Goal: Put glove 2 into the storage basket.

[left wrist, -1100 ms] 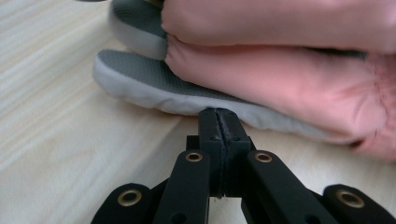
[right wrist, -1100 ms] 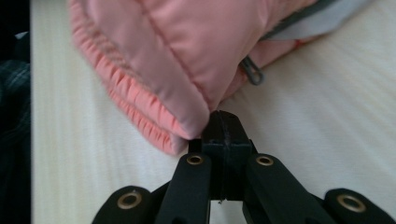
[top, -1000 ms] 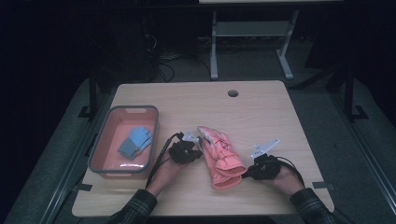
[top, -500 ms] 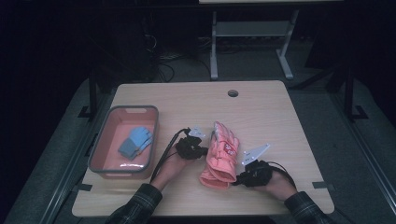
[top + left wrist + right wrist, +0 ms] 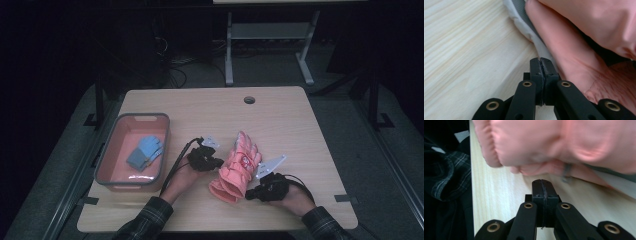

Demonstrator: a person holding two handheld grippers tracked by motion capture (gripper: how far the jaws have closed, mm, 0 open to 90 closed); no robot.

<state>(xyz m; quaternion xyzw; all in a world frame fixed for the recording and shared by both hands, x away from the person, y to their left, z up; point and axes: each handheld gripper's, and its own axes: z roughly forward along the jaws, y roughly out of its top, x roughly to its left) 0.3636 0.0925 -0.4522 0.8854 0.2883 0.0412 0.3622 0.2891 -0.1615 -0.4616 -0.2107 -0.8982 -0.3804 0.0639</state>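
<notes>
At the left of the pale wood-grain counter [image 5: 280, 115] sits a rectangular plastic tub with grey rim and salmon-pink walls [image 5: 107, 159], its corners rounded. Inside it lies a folded light-blue knitted glove [image 5: 145, 152], soft and flat against the smooth floor of the tub.

Just right of the tub, the left claw [image 5: 216, 162], matte black with a grey plate on top and a cable looping back along the counter, points toward the glove in the middle. In the left gripper view its two jaws stand pressed together with nothing between them [image 5: 541, 65]; their tips lie right at the glove's pale grey edge, though whether they touch it cannot be told.

In the middle lies a padded salmon-pink winter glove [image 5: 239, 165], puffy and quilted, its fingers pointing away from the person and its gathered cuff toward the near edge. It rests flat on the bare counter between the two claws. Up close, its fabric looks soft, with a ribbed cuff and a grey underside.

On the right, the right claw [image 5: 250, 193] lies low beside the glove's cuff. Its jaws are also together and empty [image 5: 542, 185], tips just short of the pink padding. A plaid sleeve [image 5: 325, 226] covers the forearm behind it.
</notes>
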